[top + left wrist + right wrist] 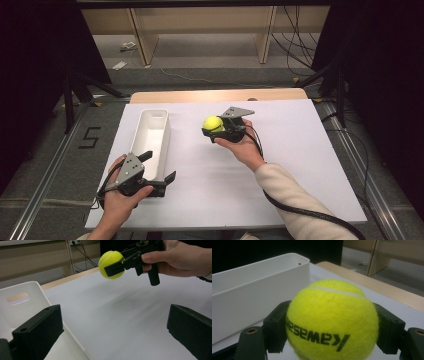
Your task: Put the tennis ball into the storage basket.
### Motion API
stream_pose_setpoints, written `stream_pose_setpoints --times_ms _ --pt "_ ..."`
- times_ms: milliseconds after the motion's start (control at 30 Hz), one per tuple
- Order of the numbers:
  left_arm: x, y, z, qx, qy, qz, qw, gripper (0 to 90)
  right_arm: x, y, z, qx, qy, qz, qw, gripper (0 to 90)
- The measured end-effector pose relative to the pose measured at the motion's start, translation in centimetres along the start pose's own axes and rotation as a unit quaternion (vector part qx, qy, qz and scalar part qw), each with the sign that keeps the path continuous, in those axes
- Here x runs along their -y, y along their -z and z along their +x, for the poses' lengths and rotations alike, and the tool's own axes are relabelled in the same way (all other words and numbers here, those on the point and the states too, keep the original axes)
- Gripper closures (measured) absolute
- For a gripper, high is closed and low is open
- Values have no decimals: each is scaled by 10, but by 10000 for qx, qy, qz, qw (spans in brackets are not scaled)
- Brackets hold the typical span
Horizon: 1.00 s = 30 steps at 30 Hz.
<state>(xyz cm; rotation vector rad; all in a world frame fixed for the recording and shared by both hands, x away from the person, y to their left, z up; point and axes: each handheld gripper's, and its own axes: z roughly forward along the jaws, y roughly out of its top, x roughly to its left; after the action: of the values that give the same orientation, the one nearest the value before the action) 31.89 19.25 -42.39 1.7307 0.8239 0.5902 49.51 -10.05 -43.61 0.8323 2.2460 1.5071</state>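
Observation:
A yellow tennis ball hangs above the white table sheet, right of the long white bin. My right gripper is shut on the ball, one black jaw on each side of it. From the left gripper view the ball floats up at the far side with the other hand behind it. My left gripper stands open at the bin's near end, one jaw over the bin's inside, the other over the sheet, with nothing between them.
The white sheet covers most of the wooden table. Dark stands and cables flank the table on both sides. Pale wooden furniture legs stand on the floor beyond the far edge.

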Motion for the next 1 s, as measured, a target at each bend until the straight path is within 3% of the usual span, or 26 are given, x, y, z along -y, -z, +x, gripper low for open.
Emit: stream_pose_setpoints --times_ms 1000 --pt "0 0 0 -2 12 1 10000 0 -10 5 5 -66 -14 -182 9998 262"
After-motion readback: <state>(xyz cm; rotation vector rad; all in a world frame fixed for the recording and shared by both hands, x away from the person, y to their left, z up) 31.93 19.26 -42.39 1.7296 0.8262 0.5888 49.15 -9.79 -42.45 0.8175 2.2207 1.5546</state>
